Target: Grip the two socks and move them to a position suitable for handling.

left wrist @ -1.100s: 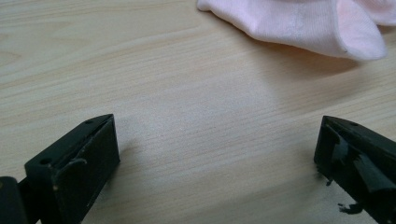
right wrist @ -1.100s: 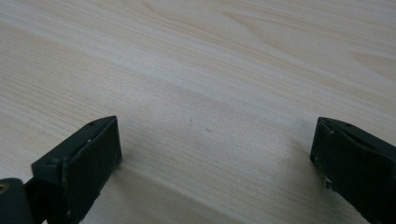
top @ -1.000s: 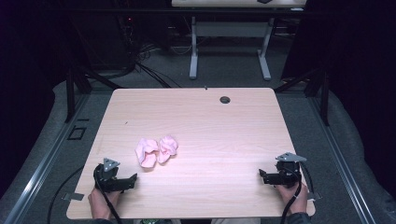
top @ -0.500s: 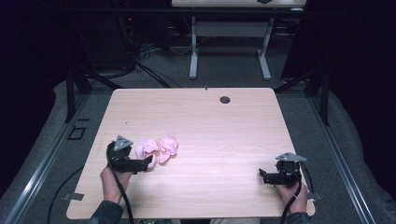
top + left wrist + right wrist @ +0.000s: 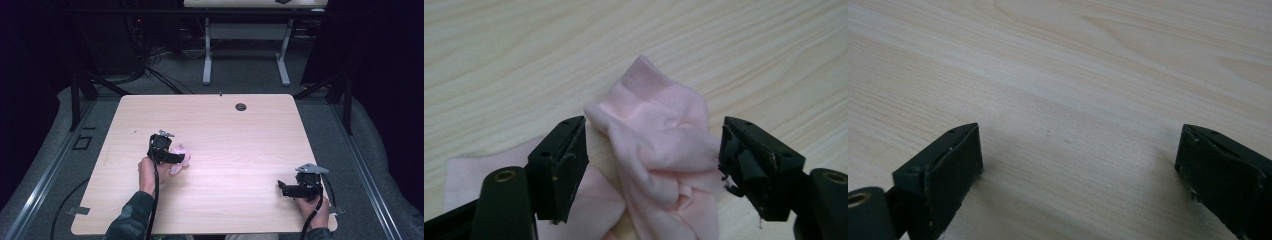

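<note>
Scene: a person sits at a pale wooden table [image 5: 240,145] in a dim room, with one hand-held gripper in each hand; both forearms come in from the near edge.

Pink cloth: a small crumpled piece of pink fabric [image 5: 659,150] lies on the table, left of centre and toward the near half. One fold stands up in a loose ridge, and a flatter flap spreads out to the side on the wood.

Left hand-held gripper: the left hand-held gripper [image 5: 172,157] is right over the cloth. In its own view its two black jaws stand wide apart, one on each side of the raised ridge. The right jaw looks to be touching the edge of the fabric; the left jaw sits just beside it over the flat flap. The jaws have not pinched the cloth.

Left hand: the left hand [image 5: 148,172] grips the tool from behind, with a dark sleeve below it.

Right hand-held gripper: the right hand-held gripper [image 5: 286,188] rests low near the near right corner of the table, well apart from the cloth. Its jaws are spread wide, with bare wood grain between them.

Table surface: a small dark round hole [image 5: 241,106] sits near the far edge.

Background: a second table's legs [image 5: 245,55] stand on the grey floor beyond.
</note>
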Demonstrator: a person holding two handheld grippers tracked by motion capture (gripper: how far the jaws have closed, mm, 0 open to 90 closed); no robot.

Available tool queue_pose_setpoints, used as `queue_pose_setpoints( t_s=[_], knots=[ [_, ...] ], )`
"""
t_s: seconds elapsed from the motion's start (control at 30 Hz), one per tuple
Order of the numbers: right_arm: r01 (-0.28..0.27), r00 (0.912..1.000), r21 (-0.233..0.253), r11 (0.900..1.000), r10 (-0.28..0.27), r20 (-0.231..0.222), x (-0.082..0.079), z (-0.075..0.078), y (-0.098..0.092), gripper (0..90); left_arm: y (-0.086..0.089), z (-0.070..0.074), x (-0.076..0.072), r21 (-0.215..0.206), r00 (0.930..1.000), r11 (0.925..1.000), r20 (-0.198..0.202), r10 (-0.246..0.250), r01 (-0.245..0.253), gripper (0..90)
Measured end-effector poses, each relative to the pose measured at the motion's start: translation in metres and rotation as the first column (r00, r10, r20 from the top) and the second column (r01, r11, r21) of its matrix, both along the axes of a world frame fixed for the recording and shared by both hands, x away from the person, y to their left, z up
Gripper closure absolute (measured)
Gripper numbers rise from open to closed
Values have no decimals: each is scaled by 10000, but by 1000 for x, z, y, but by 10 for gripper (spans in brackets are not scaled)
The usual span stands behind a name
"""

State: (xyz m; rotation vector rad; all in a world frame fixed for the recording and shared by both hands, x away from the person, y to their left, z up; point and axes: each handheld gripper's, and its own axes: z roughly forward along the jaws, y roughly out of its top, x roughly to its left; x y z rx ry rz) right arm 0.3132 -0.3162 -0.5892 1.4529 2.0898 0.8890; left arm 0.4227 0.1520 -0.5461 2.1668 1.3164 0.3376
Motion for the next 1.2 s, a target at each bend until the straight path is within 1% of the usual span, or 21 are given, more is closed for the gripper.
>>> queue_pose_setpoints(
  t_s=[0.07,0.13,0.17,0.2,0.27,0.37,0.47,0.57,0.6,0.77,0.8,0.83,0.87,0.93,0.97,1.0,1.07,1.1,1.13,1.17,1.2],
  knots=[
    [-2,10000,8,10000,2,0,0,0,0,45,-2,-2,1,107,9999,9999,-141,34,-32,295],
    [3,10000,8,10000,-3,-6,0,0,0,47,-8,-6,2,441,9995,9989,-299,-139,152,374],
    [3,10000,8,10000,-3,-6,0,0,0,47,-8,-6,2,441,9995,9989,-299,-139,152,407],
    [17,10000,25,10000,-17,4,0,0,0,48,-11,-6,2,559,9994,9983,-306,-174,191,407],
    [2,10000,-21,10000,-2,-22,0,0,0,50,-16,-9,3,740,9987,9969,-445,-237,270,469],
    [3,10000,-26,10000,-3,-2,0,0,0,51,-21,-14,2,849,9986,9958,-435,-305,341,567],
    [10,10000,22,10000,-10,-13,0,0,-1,57,-25,-14,-1,914,9987,9948,-277,-419,443,710],
    [23,10000,20,10000,-23,13,0,0,-1,59,-26,-12,-1,897,9982,9942,-133,-580,590,788],
    [23,10000,20,10000,-23,13,0,0,-1,59,-26,-12,-1,897,9982,9942,-133,-580,590,805],
    [30,10000,16,10000,-30,11,0,0,-1,65,-25,4,-11,697,9955,9945,485,-815,780,821],
    [51,10000,21,10000,-51,9,0,0,-1,68,-27,13,-18,536,9922,9933,664,-1054,1020,822],
    [51,10000,21,10000,-51,9,0,0,-1,68,-27,13,-18,536,9922,9933,664,-1054,1020,822],
    [54,10000,34,10000,-54,7,0,0,-1,68,-30,18,-23,494,9893,9919,817,-1208,1170,822],
    [78,10000,33,10000,-78,-4,0,1,-1,69,-37,29,-32,116,9818,9864,949,-1644,1640,822],
    [78,10000,33,10000,-78,-4,0,1,-1,69,-37,29,-32,116,9818,9864,949,-1644,1640,821],
    [87,10000,29,10000,-87,0,0,1,-1,71,-45,36,-39,-117,9732,9772,939,-2100,2120,821],
    [100,9999,43,9999,-101,11,0,1,-1,71,-53,41,-46,-254,9643,9679,966,-2466,2501,819],
    [100,9999,43,9999,-101,11,0,1,-1,71,-53,41,-46,-254,9643,9679,966,-2466,2501,818],
    [96,10000,55,9999,-96,15,0,1,-1,73,-63,41,-51,-507,9515,9520,768,-2978,3020,814],
    [142,9999,38,9999,-142,35,0,0,-1,74,-63,41,-51,-507,9515,9520,768,-2978,3020,812],
    [142,9999,38,9999,-142,35,0,0,-1,74,-69,40,-54,-667,9438,9422,637,-3243,3282,812]
  ],
)
